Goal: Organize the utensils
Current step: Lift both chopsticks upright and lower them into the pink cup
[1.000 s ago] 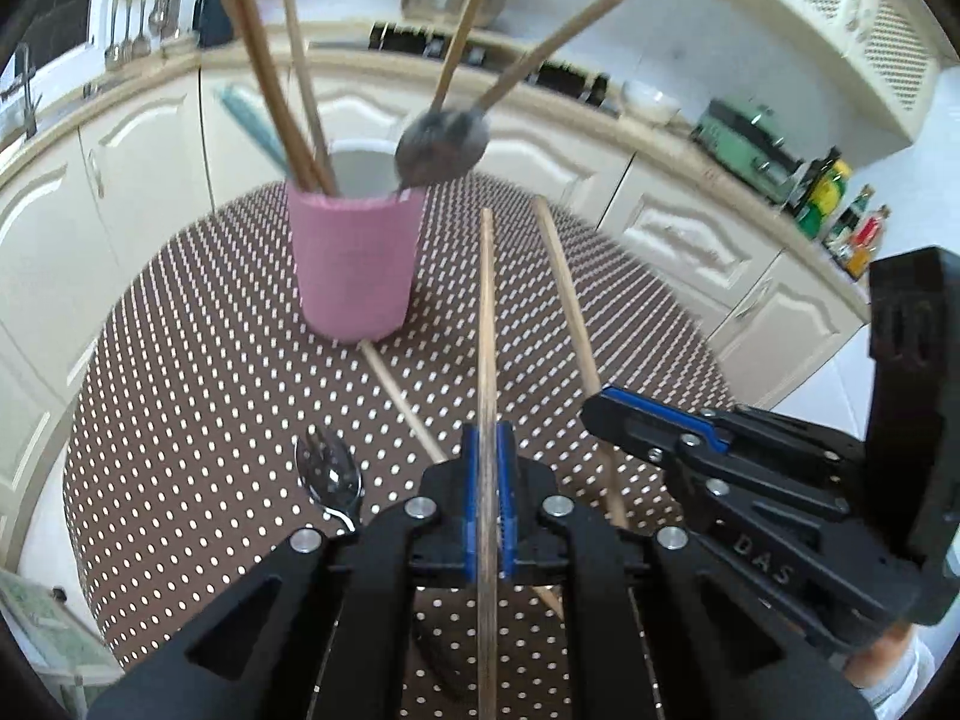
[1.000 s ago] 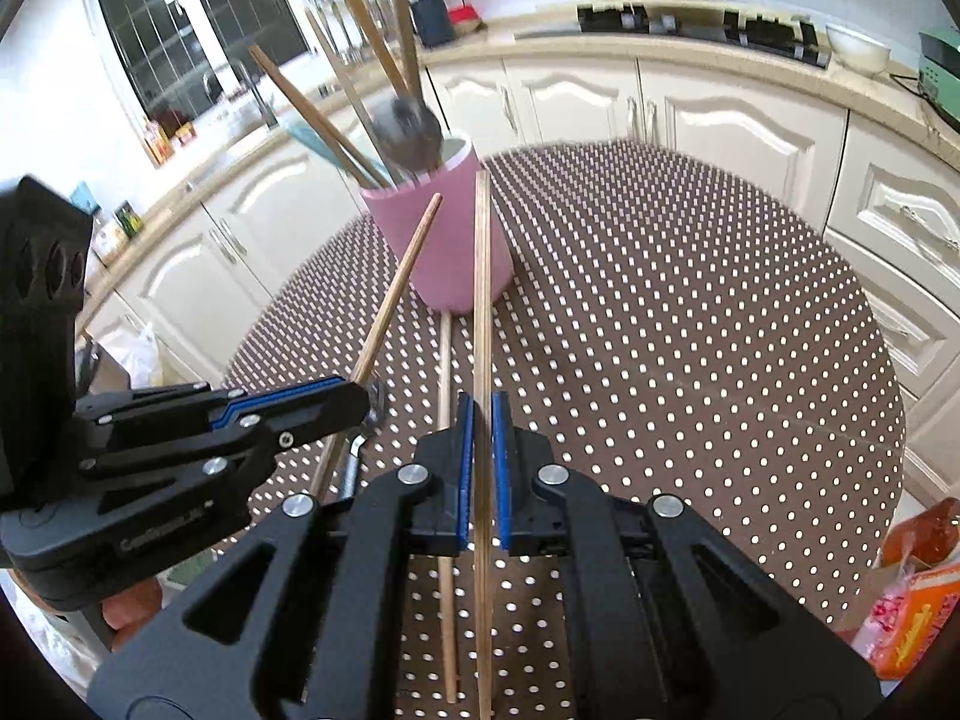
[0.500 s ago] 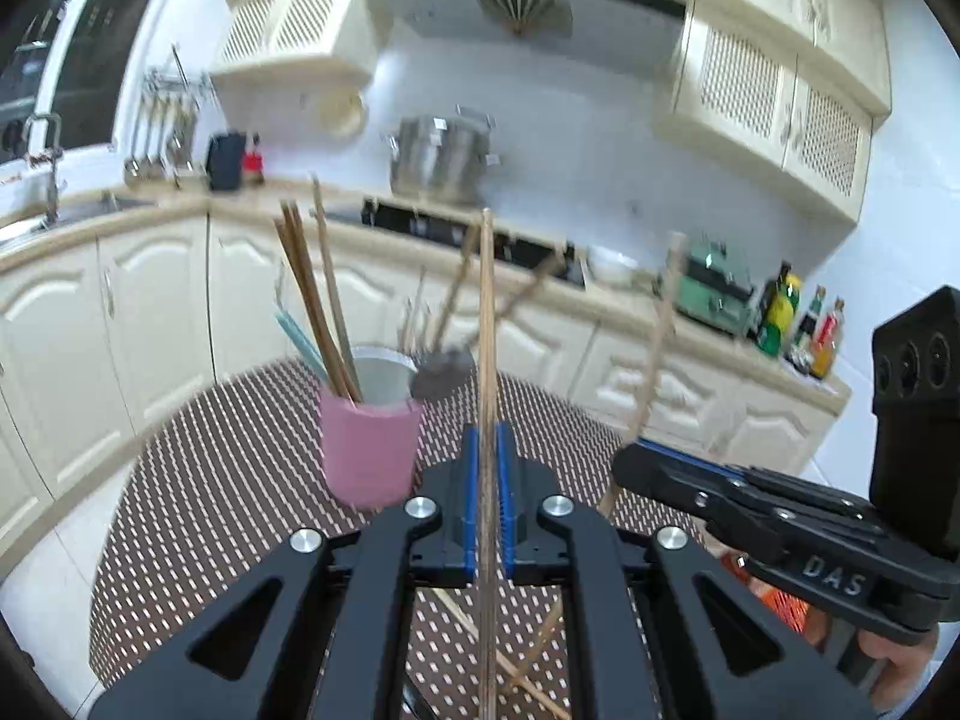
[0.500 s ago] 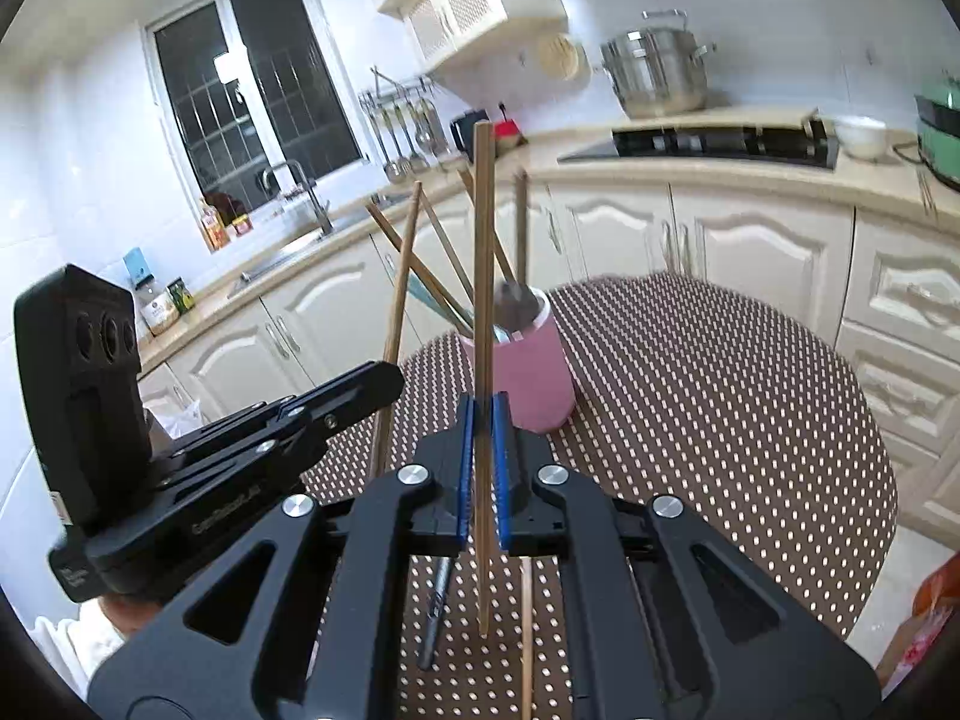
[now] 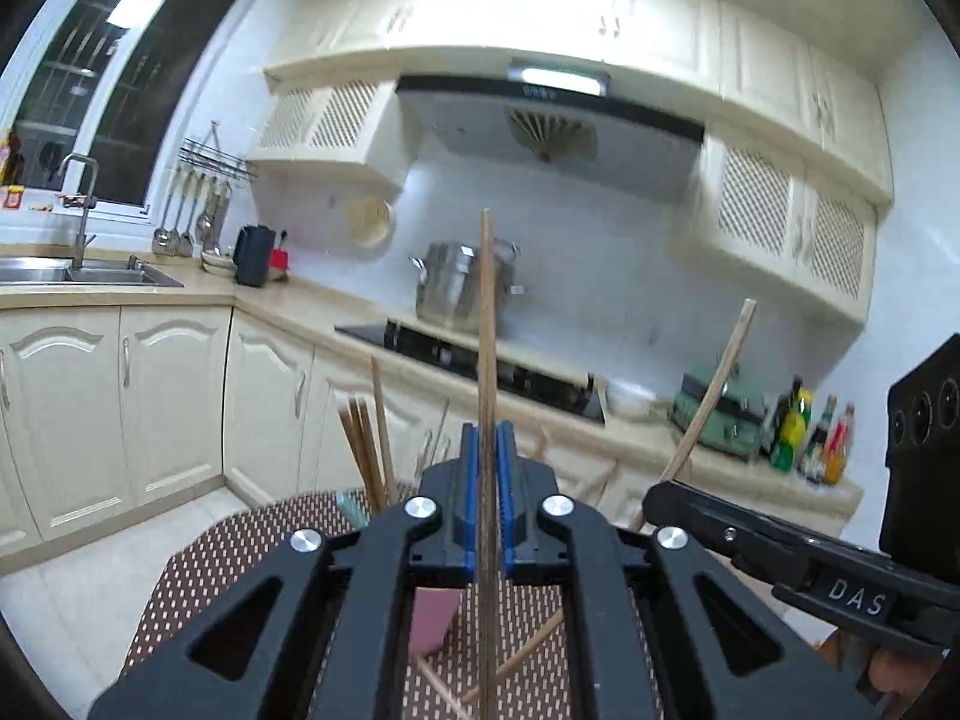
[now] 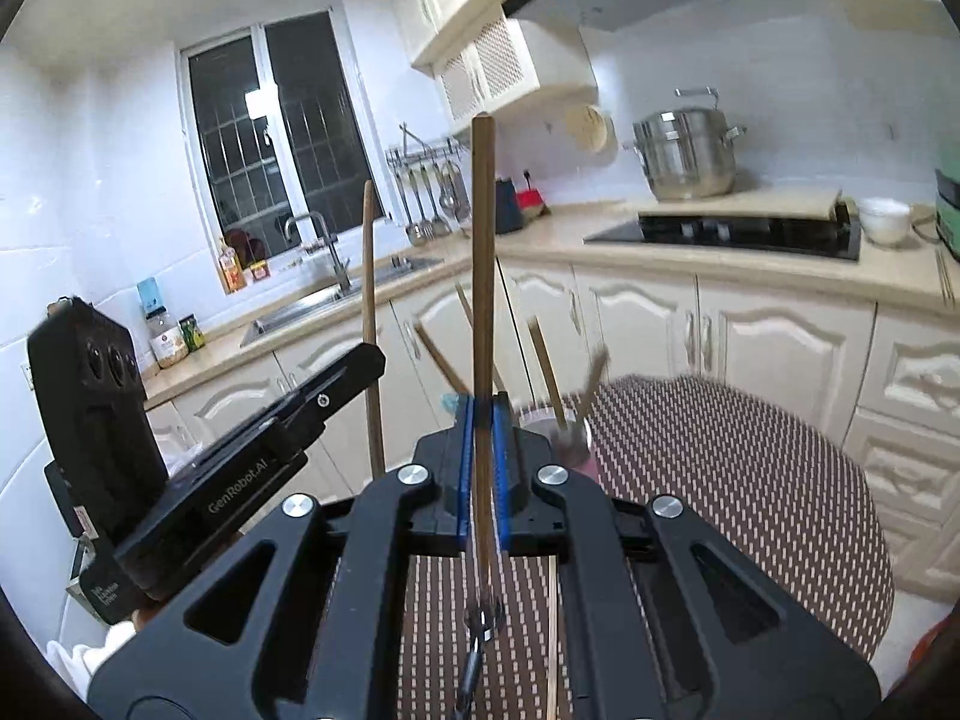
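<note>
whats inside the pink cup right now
Several wooden sticks stand in the pink cup, leaning apart, seemingly chopsticks or utensil handles. The image is blurred, and the right gripper covers the cup's left side, so their count and any lower ends are hidden.

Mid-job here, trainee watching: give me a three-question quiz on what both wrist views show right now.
1. True or false: the left gripper has its jaws shut on a wooden chopstick.
2. Multiple choice: the right gripper holds A) a metal spoon, B) a wooden chopstick, C) nothing.
3. Short answer: what colour is the utensil cup on the dotted tablecloth?

Key: 1 true; 2 B; 3 pink.
</note>
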Demonstrator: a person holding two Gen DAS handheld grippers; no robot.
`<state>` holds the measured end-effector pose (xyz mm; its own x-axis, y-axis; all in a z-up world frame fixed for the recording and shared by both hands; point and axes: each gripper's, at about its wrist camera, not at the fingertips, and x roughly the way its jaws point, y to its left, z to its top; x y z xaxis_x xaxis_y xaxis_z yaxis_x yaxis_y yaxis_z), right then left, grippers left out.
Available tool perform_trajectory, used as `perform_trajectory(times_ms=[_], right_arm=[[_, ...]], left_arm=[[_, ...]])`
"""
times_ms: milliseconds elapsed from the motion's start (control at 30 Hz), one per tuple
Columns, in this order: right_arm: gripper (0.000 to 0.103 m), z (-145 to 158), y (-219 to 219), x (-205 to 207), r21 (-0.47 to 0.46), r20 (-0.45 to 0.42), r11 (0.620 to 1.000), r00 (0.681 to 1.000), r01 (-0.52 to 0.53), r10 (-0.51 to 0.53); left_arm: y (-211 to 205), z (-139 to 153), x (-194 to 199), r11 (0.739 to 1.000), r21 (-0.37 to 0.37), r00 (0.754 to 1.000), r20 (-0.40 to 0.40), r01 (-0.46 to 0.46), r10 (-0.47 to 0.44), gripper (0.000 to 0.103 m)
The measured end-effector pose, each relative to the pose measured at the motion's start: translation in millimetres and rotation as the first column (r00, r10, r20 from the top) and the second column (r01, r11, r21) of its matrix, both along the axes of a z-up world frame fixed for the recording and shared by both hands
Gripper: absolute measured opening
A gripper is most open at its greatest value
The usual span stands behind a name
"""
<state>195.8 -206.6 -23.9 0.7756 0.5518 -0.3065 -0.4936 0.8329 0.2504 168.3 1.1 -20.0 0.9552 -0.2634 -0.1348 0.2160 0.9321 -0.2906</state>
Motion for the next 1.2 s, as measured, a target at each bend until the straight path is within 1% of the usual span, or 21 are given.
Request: perform_trajectory(times_ms=[167,267,367,567,700,867,1000,1133,1200], right_arm=[[0.007,18.7,15.2,15.2,-0.02,0.066,1.0,0.998,0.004,-0.003],[0.007,25.6,22.2,27.8,-0.025,0.093,1.0,0.996,0.007,-0.004],[0.007,30.0,26.5,40.7,-0.028,0.114,0.999,0.993,0.015,-0.011],[0.007,30.7,30.2,61.0,-0.047,0.144,0.998,0.989,0.041,-0.034],[0.007,25.7,29.7,73.2,-0.052,0.14,0.997,0.989,0.051,-0.044],[0.007,18.7,25.8,82.7,-0.058,0.129,0.997,0.99,0.059,-0.051],[0.007,13.3,23.5,89.6,-0.063,0.119,0.996,0.991,0.063,-0.055],[0.007,10.7,21.3,92.3,-0.062,0.112,0.996,0.992,0.066,-0.058],[0.007,9.5,19.8,92.6,-0.061,0.113,0.996,0.991,0.072,-0.064]], left_arm=[[6.6,14.0,17.3,0.998,-0.023,0.994,0.091,-0.054,0.056,0.006],[5.8,17.1,31.5,0.997,-0.029,0.991,0.114,-0.069,0.072,0.006],[1.6,16.0,46.2,0.996,-0.033,0.988,0.129,-0.084,0.087,0.006],[-9.1,4.4,66.0,0.984,-0.027,0.964,0.198,-0.176,0.178,0.006],[-14.6,-4.6,78.1,0.978,-0.021,0.955,0.211,-0.209,0.209,0.006],[-20.9,-17.1,91.2,0.973,-0.017,0.953,0.198,-0.232,0.23,0.006],[-25.7,-25.8,94.2,0.971,-0.004,0.951,0.197,-0.241,0.237,0.006],[-31.1,-29.8,93.5,0.968,0.019,0.945,0.221,-0.252,0.242,0.006],[-30.7,-30.7,92.7,0.968,0.016,0.943,0.23,-0.251,0.241,0.006]])
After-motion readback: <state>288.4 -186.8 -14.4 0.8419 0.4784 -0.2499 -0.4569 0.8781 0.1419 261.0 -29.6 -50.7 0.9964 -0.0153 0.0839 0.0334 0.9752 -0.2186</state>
